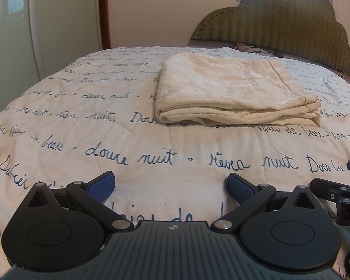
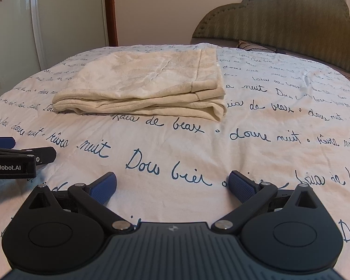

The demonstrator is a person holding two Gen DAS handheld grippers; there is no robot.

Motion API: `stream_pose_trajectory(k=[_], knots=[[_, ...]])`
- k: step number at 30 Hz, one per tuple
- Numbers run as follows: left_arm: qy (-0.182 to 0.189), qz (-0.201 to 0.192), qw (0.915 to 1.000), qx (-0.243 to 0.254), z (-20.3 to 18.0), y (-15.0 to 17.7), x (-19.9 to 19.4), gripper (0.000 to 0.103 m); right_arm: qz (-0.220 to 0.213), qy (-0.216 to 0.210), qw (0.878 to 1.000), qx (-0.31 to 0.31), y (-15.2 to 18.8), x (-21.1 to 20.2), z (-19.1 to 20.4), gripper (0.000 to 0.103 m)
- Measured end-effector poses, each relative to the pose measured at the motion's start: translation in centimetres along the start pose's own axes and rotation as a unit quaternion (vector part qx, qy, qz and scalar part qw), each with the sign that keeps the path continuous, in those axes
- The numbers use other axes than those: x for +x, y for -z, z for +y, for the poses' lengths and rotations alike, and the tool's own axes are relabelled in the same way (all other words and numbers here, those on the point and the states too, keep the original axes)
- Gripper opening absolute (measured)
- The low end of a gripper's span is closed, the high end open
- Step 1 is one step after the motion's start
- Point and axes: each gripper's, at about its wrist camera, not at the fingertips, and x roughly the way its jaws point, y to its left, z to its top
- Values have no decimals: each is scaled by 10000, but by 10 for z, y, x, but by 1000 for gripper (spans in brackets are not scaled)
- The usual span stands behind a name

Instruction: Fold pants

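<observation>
Both grippers, left gripper (image 1: 170, 187) and right gripper (image 2: 172, 187), are matte black with silver pivot screws, ribbed grey bodies and textured blue fingers (image 1: 102, 186); one side reads "GenRobot.AI".

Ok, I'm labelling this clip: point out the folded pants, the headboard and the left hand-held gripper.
folded pants (image 1: 231, 88): left wrist view, top layer.
headboard (image 2: 280, 18): right wrist view, padded face.
left hand-held gripper (image 1: 170, 185): left wrist view, between its open fingertips.

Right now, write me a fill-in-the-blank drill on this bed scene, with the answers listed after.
1. The cream pants lie ____ into a layered stack on the bedspread.
2. Both the left gripper and the right gripper have their jaws ____.
3. The lettering printed on the bedspread is dark ____.
4. Neither gripper is ____ the pants.

Missing words: folded; open; blue; touching
</observation>
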Motion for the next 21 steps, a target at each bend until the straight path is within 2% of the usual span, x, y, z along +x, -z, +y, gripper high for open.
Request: stream_pose_trajectory(k=[21], knots=[[24, 83, 10000, 38, -2, 0, 3, 103, 4, -2, 10000, 6, 0, 0, 0, 103]])
